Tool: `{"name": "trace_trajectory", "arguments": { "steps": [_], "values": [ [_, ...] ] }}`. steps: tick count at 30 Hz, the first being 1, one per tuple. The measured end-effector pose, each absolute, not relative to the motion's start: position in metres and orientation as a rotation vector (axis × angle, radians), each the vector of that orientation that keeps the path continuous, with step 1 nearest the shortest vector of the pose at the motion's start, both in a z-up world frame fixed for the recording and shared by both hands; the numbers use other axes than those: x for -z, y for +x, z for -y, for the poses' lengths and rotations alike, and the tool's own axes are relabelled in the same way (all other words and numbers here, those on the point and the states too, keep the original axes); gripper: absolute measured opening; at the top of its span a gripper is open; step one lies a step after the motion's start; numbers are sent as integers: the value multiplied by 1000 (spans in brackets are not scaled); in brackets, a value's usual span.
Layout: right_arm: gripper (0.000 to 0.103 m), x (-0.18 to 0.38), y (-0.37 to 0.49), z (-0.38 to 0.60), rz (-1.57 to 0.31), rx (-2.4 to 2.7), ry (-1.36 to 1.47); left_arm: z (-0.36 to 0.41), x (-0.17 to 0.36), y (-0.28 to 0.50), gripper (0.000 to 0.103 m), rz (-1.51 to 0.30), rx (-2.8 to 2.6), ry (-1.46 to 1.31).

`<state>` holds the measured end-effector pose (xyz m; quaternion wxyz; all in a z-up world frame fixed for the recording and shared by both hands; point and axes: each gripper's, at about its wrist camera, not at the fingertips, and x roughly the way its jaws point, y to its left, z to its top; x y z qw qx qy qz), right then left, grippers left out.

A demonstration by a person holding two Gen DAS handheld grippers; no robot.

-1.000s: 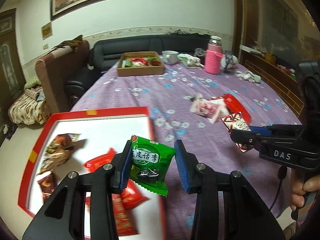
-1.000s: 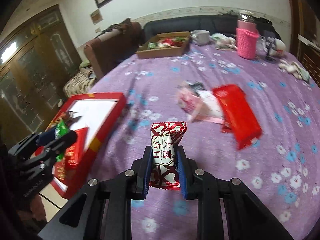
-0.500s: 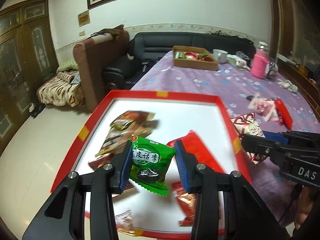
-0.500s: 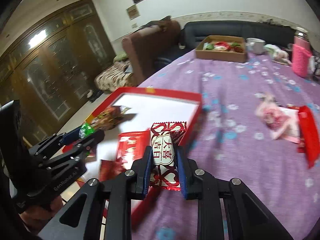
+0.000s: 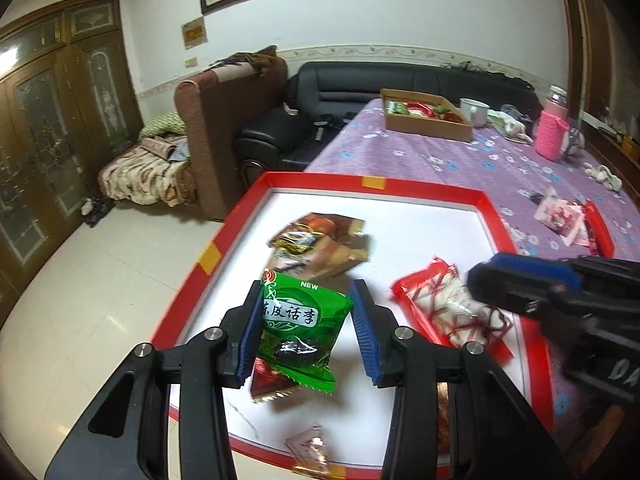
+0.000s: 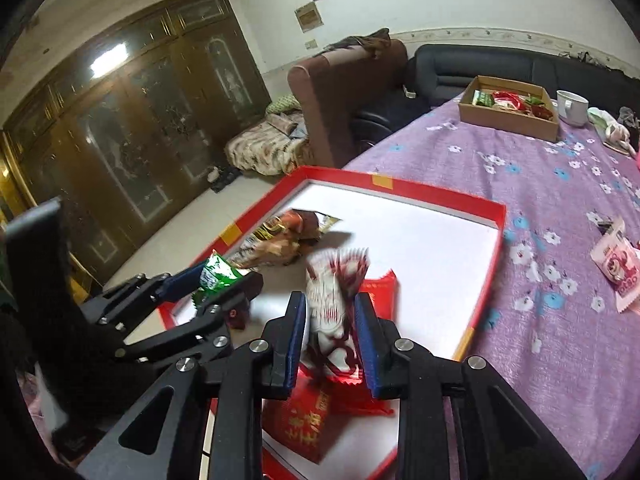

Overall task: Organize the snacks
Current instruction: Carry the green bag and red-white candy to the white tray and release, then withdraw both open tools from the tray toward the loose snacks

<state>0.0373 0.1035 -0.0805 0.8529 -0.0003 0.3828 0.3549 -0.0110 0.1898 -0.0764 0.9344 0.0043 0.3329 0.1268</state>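
Observation:
My left gripper [image 5: 306,322] is over the red-rimmed white tray [image 5: 404,194] and its jaws stand apart; the green plum-candy packet [image 5: 300,330] hangs against the left pad only. My right gripper [image 6: 330,330] is over the same tray [image 6: 420,196] with a red-and-white candy packet [image 6: 334,300] between its pads; the pads stand wider than before and the packet is blurred, so the grip is unclear. The right gripper shows in the left wrist view [image 5: 532,280], the left gripper in the right wrist view [image 6: 208,280]. Several snack packets lie in the tray.
A purple flowered tablecloth [image 5: 460,164] covers the table. A cardboard box of snacks [image 5: 426,118], a white cup [image 5: 474,111] and a pink flask [image 5: 554,136] stand at the far end. A pink packet [image 6: 614,266] and a red packet [image 5: 598,228] lie right of the tray.
Both grippers have moved left from the tablecloth to over the tray, carrying their packets. The right gripper's jaws have widened and its red-and-white packet has tilted and blurred.

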Motion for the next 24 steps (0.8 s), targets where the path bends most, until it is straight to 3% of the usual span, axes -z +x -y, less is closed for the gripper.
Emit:
{"name": "trace_trajectory", "arguments": {
  "steps": [2,6,9,14,24],
  "values": [
    [36,76,39,-99,-784,-734,8,-193,75,-11,43,-676,-252,-2],
    [37,70,47,-79,-751,-697,48,-191,70,-12,50,-659,-248,-2],
    [40,71,57,-55,-740,-639,78,-184,65,-13,67,-638,-242,1],
    [43,80,68,-10,-759,-562,143,-168,55,-14,82,-588,-236,-19],
    [48,87,56,33,-741,-503,165,-114,38,-26,87,-522,-155,60]
  ]
}}
